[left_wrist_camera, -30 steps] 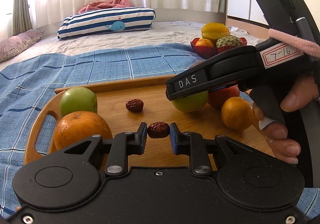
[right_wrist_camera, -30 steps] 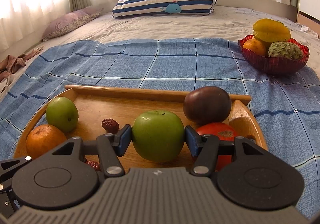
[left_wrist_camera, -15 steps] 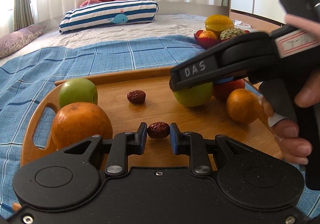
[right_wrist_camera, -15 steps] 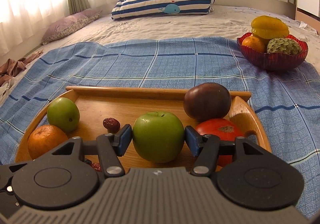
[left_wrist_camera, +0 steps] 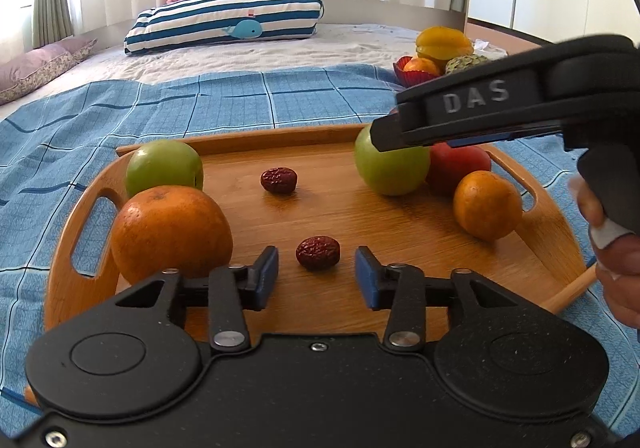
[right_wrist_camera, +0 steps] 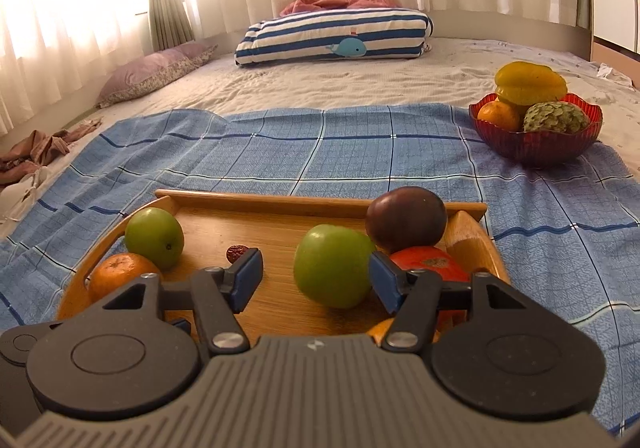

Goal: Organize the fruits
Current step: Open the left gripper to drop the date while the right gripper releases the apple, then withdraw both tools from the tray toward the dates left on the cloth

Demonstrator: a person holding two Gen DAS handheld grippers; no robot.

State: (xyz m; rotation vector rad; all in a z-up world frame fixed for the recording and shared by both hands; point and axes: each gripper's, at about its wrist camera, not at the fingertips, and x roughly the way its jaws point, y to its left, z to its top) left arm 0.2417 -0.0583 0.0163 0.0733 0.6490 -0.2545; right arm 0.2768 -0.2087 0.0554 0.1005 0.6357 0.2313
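A wooden tray (left_wrist_camera: pixel 400 215) on a blue checked cloth holds fruit. My left gripper (left_wrist_camera: pixel 317 275) is open, with a red date (left_wrist_camera: pixel 318 252) lying on the tray between its fingers, untouched. A second date (left_wrist_camera: pixel 279 180) lies farther back. An orange (left_wrist_camera: pixel 172 234) and a green apple (left_wrist_camera: pixel 164 167) sit at the tray's left. My right gripper (right_wrist_camera: pixel 316 280) is open around another green apple (right_wrist_camera: pixel 334 266), which rests on the tray near the right finger. A dark purple fruit (right_wrist_camera: pixel 406 217) and a red tomato (right_wrist_camera: pixel 428 264) sit beside it. A small orange (left_wrist_camera: pixel 487 204) lies at the right.
A red bowl (right_wrist_camera: pixel 536 145) with a yellow starfruit, an orange and a green custard apple stands far right on the cloth. A striped whale pillow (right_wrist_camera: pixel 336 37) and a purple pillow (right_wrist_camera: pixel 156 73) lie at the back of the bed. Crumpled clothes (right_wrist_camera: pixel 36 151) lie far left.
Both grippers have opened: the left has let go of the date, the right has let go of the green apple. Both fruits now rest on the tray.
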